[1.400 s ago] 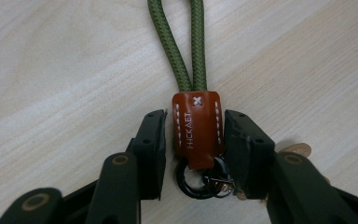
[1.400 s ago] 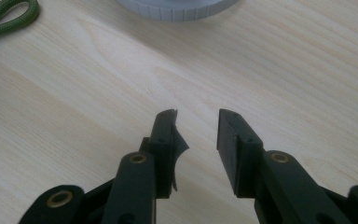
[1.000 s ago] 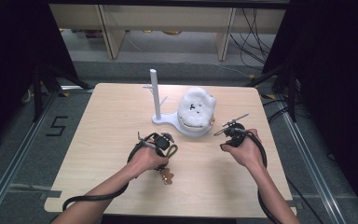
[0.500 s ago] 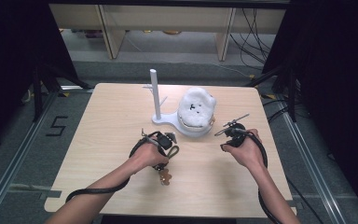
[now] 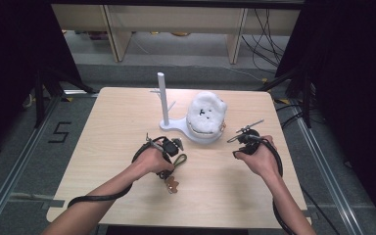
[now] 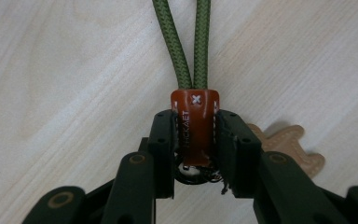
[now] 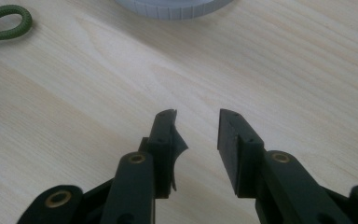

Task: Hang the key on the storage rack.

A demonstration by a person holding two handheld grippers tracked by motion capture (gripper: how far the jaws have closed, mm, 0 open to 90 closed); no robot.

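Note:
A keychain lies on the wooden table (image 5: 112, 147): a green cord loop (image 6: 182, 46), an orange leather tab (image 6: 195, 116) and a tan leather charm (image 6: 289, 144). My left gripper (image 6: 195, 135) is shut on the orange tab, with the cord running away from the jaws. From above, the left gripper (image 5: 168, 171) sits at the table's middle, the cord loop (image 5: 180, 159) beside it and the charm (image 5: 172, 185) just in front. My right gripper (image 7: 196, 123) is open over bare wood with nothing between its fingers, and stands right of centre (image 5: 236, 143).
A white stand (image 5: 163, 98) with an upright post and small pegs rises behind the grippers. A white fluffy object (image 5: 205, 113) rests on its round base (image 7: 177, 7). Bare tabletop lies to the left and front. Dark floor and shelving surround the table.
My left forearm has shifted slightly. Both grippers and the keychain stay in about the same place.

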